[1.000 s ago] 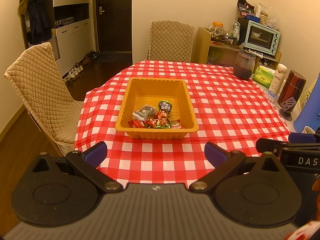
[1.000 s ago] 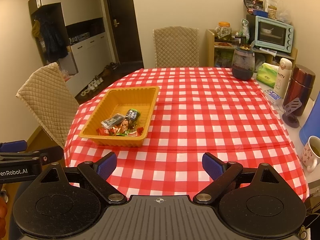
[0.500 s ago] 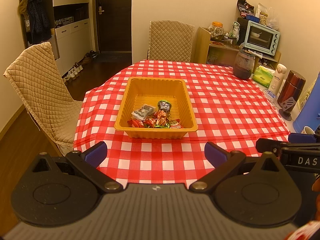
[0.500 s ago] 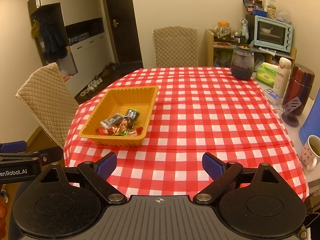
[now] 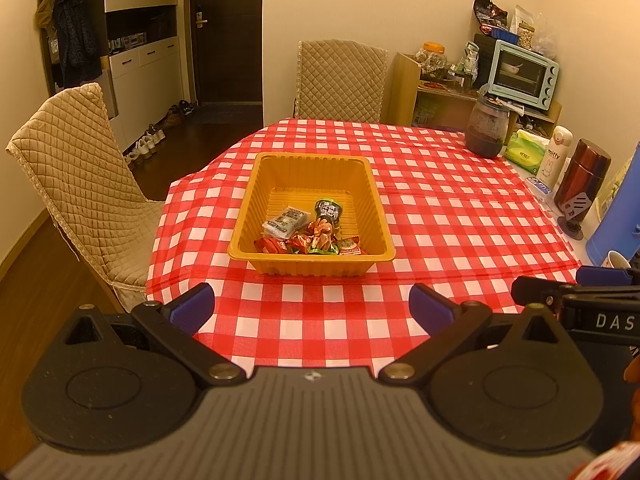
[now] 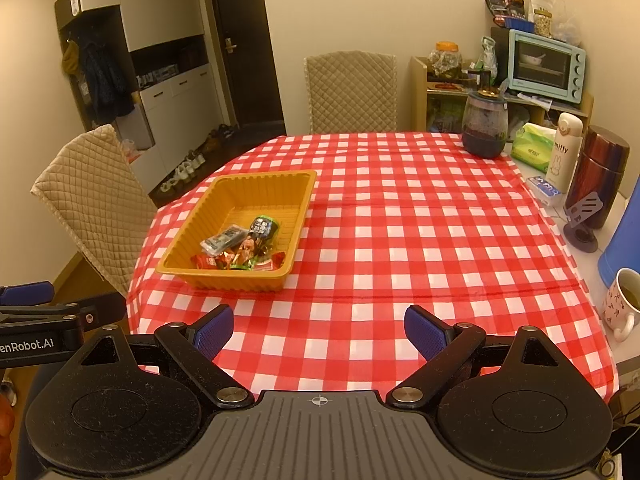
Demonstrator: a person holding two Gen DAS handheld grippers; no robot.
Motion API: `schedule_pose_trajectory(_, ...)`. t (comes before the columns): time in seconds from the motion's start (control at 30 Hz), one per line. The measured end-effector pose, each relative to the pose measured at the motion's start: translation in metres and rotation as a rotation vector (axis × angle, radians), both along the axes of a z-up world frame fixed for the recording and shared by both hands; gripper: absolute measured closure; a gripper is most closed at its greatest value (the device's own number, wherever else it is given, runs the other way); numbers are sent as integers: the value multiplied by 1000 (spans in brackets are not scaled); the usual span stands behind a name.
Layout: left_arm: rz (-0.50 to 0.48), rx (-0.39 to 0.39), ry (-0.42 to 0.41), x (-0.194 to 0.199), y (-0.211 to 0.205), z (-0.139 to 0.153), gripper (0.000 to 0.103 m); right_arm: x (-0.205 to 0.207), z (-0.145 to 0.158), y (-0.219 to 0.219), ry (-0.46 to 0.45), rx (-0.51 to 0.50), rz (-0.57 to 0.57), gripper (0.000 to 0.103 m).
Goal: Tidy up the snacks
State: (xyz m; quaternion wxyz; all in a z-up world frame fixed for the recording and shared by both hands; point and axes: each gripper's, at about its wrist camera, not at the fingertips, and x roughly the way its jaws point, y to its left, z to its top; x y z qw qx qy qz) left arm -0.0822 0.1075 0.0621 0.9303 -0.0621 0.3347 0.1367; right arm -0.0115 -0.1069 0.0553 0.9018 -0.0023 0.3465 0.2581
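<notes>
An orange plastic basket (image 5: 376, 208) stands on the red checked tablecloth, left of the table's middle; it also shows in the right wrist view (image 6: 298, 216). Several wrapped snacks (image 5: 310, 234) lie in its near end, also seen in the right wrist view (image 6: 240, 246). My left gripper (image 5: 311, 309) is open and empty, held back over the table's near edge, in line with the basket. My right gripper (image 6: 319, 327) is open and empty, beside it to the right. Each gripper's side shows in the other's view.
A dark jar (image 6: 485, 126), tissue pack (image 6: 532, 150), white bottle (image 6: 564, 152), red flask (image 6: 600, 176), blue jug (image 6: 624, 236) and mug (image 6: 622, 302) line the table's right side. Quilted chairs stand at the left (image 5: 84, 184) and far end (image 5: 340, 76).
Both grippers have drifted slightly; the view of the basket shifts a little. Nothing was taken hold of or let go.
</notes>
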Motion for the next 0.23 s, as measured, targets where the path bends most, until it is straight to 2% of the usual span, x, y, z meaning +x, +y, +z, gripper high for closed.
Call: schedule_pose_trajectory(0.23, -17, -13, -26, -3, -2, -2, 0, 0, 0, 0, -1, 0, -1, 11)
